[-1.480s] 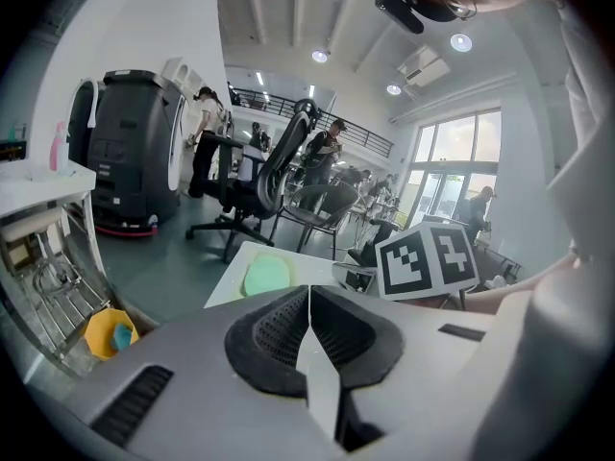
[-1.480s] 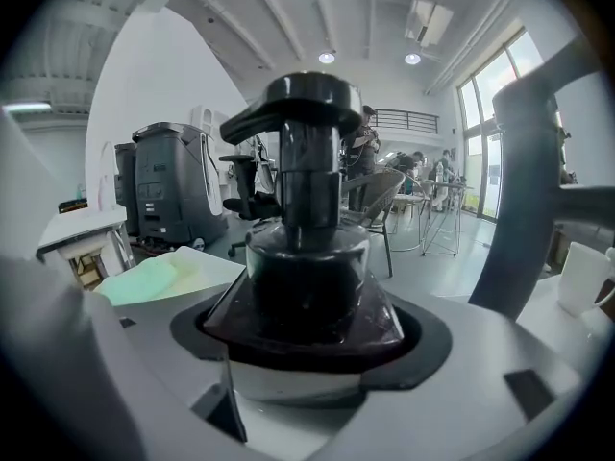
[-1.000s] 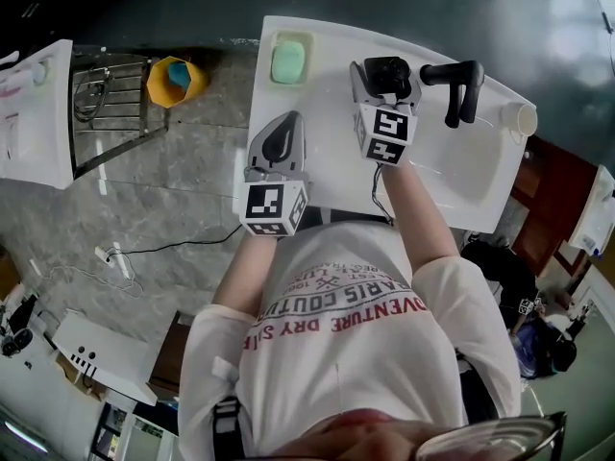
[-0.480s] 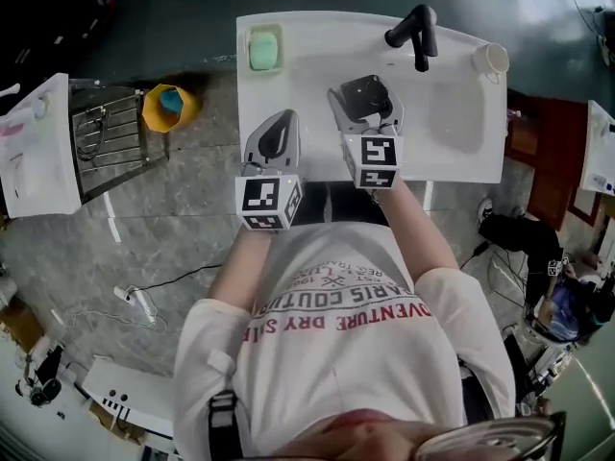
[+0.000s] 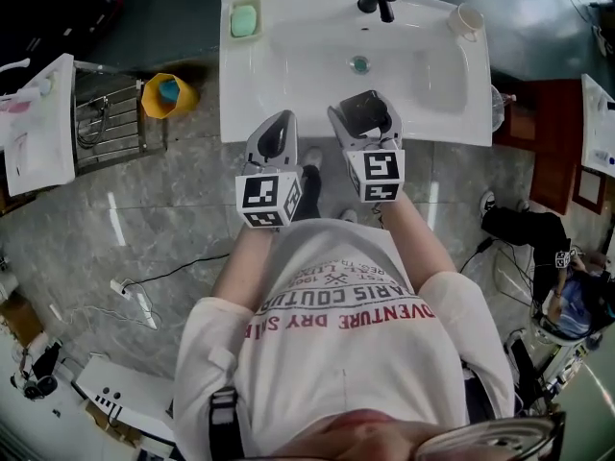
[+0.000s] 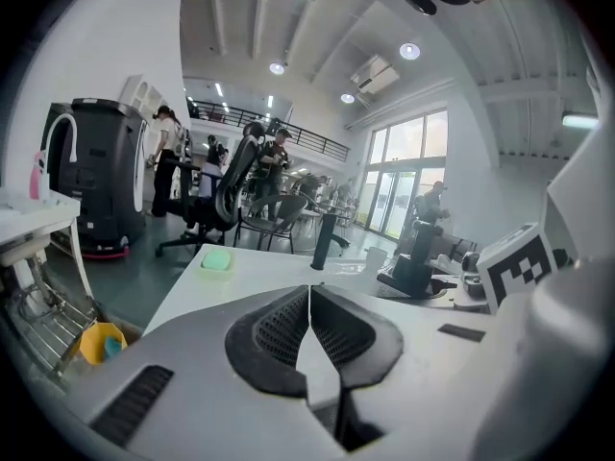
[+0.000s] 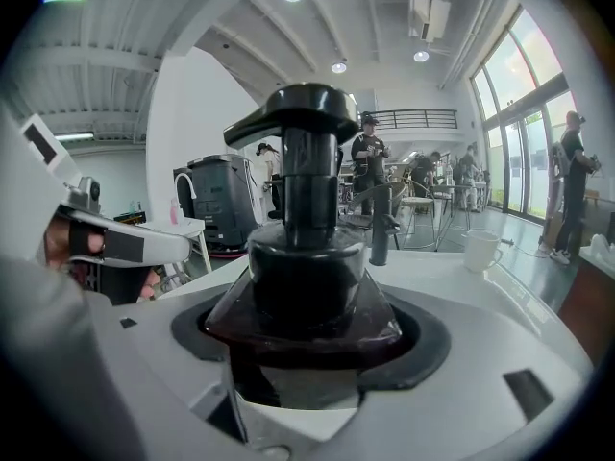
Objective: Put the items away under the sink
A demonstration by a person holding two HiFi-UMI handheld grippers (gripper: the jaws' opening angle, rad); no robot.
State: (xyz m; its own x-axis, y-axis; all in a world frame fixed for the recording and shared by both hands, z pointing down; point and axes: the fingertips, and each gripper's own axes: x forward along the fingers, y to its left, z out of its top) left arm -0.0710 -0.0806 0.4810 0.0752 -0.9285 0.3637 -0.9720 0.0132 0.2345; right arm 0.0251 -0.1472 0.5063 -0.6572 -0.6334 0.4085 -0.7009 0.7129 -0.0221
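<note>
Right tongs (image 5: 361, 123) clamped on dark pump bottle (image 7: 306, 209). Left tongs (image 6: 309, 323) pressed together, nothing between. Both held just before white sink (image 5: 288, 75) front rim.

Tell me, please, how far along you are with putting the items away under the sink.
Done: nothing looks stored yet; the space under the sink is out of view. In hand: the right gripper is shut on a dark pump bottle, held over the floor in front of the sink; the left gripper is shut and empty. Left: the green soap and white cup sit on the sink.
</note>
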